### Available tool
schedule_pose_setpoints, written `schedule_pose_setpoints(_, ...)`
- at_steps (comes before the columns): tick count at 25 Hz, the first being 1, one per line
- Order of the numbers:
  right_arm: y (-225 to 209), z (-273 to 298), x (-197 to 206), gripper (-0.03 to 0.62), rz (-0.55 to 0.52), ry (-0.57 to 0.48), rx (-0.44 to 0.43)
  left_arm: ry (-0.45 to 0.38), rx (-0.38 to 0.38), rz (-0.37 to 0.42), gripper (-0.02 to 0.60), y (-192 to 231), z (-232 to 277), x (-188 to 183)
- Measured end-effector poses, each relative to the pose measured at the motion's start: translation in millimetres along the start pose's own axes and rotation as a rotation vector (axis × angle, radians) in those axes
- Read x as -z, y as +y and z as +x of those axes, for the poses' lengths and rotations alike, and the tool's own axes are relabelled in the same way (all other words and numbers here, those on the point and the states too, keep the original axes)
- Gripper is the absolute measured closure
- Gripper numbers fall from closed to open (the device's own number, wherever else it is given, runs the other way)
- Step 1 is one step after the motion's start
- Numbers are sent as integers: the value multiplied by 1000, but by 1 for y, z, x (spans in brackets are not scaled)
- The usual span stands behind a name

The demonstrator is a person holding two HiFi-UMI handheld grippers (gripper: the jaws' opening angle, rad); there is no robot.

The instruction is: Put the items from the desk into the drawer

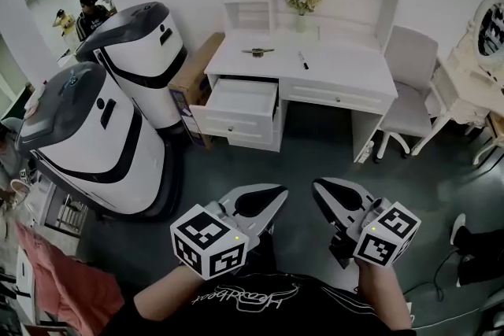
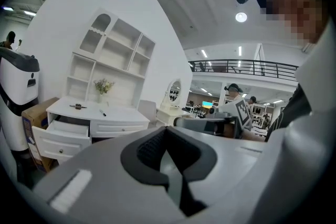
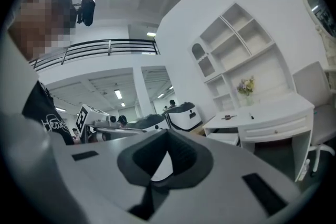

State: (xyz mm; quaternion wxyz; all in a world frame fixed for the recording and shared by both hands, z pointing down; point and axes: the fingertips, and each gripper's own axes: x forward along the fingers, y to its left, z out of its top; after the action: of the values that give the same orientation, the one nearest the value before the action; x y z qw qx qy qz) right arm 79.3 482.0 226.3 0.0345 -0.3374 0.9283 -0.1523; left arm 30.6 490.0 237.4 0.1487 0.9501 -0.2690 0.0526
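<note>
Currently, left tool (image 1: pixel 270 198) and right tool (image 1: pixel 328 197) sit closed, empty; shirt (image 1: pixel 236 300) script illegible.

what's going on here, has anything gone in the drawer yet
A person stands well back from the white desk, holding the left gripper and right gripper low in front of them, both shut and empty. The drawer is pulled open and looks bare inside. A small dark tool and a pen lie on the desktop, not yet picked up.
</note>
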Motion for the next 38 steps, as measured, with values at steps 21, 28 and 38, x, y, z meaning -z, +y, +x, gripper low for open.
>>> schedule_pose_setpoints(21, -242, 197, -63, 585, 117, -4, 76, 66, 20, -96, 572, 272, 147, -61)
schedule_pose_setpoints(28, -312, 279, -65, 585, 125, 65, 64, 61, 9, -57, 572, 376, 189, -82)
schedule_pose_setpoints(38, -380, 328, -59, 586, 152, 140, 57, 58, -75, -110, 572, 465, 217, -80)
